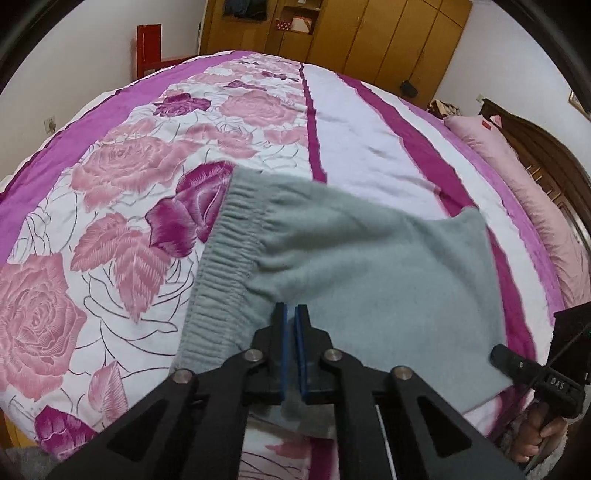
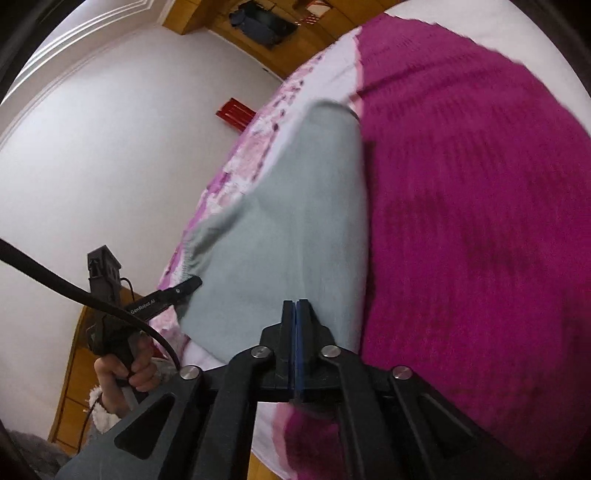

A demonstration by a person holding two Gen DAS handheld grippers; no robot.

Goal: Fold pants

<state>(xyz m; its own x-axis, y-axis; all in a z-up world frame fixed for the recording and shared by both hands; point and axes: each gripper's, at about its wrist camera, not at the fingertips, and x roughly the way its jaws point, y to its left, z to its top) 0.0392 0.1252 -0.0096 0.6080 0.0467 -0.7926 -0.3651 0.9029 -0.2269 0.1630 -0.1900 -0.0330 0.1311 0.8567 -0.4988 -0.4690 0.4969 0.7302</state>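
Note:
The grey-green pants (image 1: 354, 273) lie folded on the bed, ribbed elastic waistband (image 1: 225, 251) to the left. My left gripper (image 1: 291, 314) is shut on the near edge of the pants, cloth showing between its blue pads. The pants also show in the right wrist view (image 2: 295, 221), stretching away along the bed edge. My right gripper (image 2: 296, 308) is shut on the pants' near edge, jaws pressed together. The left gripper (image 2: 188, 286) appears at the left there; the right gripper's side shows at the far right of the left wrist view (image 1: 506, 360).
The bed carries a pink and magenta rose-print cover (image 1: 140, 177). A pink pillow (image 1: 517, 162) lies by the dark headboard at right. A wooden wardrobe (image 1: 369, 33) stands beyond the bed. A red object (image 1: 149, 46) leans on the white wall.

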